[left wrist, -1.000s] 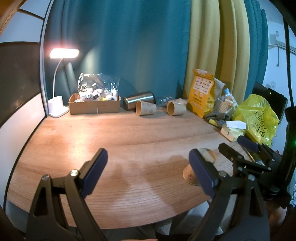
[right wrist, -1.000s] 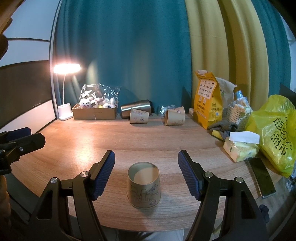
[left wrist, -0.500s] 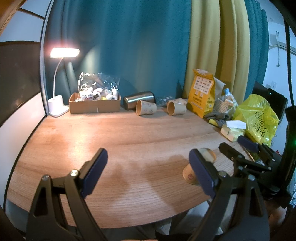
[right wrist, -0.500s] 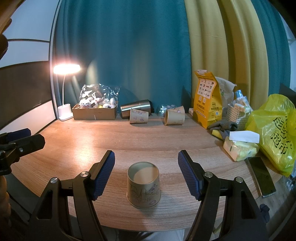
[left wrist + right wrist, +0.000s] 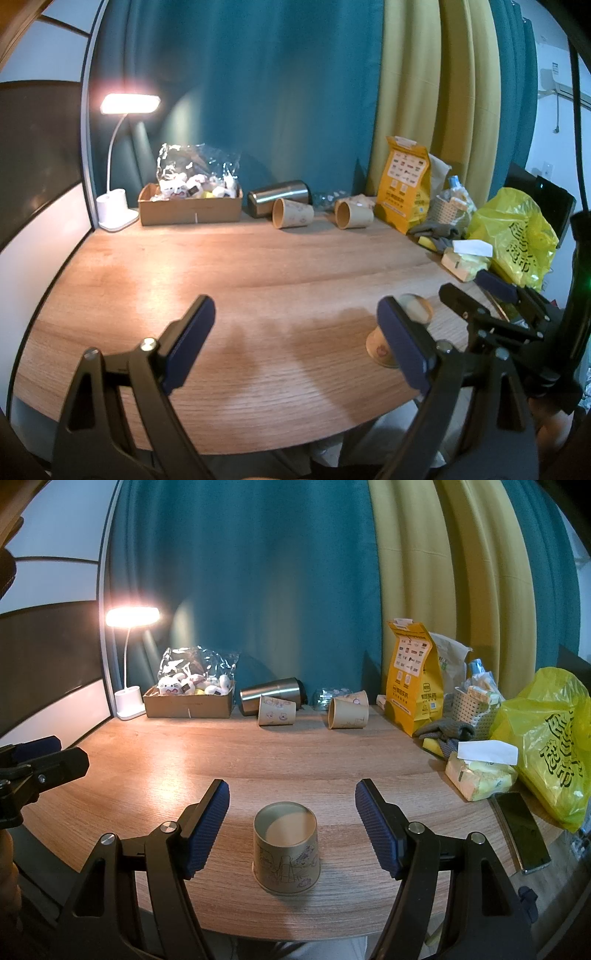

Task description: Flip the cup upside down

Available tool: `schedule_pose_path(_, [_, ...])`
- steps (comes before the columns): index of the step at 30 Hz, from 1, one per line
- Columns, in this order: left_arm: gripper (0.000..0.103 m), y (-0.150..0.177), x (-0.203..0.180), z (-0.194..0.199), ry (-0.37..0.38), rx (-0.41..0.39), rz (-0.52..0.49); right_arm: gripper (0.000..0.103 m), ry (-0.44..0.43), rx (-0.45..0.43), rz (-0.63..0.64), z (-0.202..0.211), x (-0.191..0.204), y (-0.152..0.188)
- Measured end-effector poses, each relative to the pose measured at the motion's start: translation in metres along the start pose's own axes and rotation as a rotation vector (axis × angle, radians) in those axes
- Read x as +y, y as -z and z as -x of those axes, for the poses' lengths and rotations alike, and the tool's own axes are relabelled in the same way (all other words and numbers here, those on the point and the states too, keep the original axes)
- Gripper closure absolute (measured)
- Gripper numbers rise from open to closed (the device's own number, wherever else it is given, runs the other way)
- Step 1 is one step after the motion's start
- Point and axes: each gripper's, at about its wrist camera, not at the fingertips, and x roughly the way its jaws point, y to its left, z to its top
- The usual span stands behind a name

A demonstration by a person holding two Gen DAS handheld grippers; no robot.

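Paper cup (image 5: 286,849) is seen upside down on the desk (image 5: 295,753), between the right gripper's (image 5: 291,829) spread fingers (image 5: 207,829), untouched. Left gripper (image 5: 295,347) is held open over bare desk, nothing gripped.

Each gripper (image 5: 291,827) has black angular arms, silver screws and ribbed dark-blue pads (image 5: 207,827), like the left gripper (image 5: 295,343)

cup (image 5: 380,345) half behind left hand-held gripper (image 5: 295,334) finger, phone (image 5: 521,830) partly under yellow bag (image 5: 546,742)
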Motion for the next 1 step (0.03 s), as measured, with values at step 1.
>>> schedule_pose_path(1, [0.012,0.0003,0.0004,0.0001,0.001,0.001,0.001,0.029,0.000,0.000,-0.001,0.0002,-0.0010,0.0015])
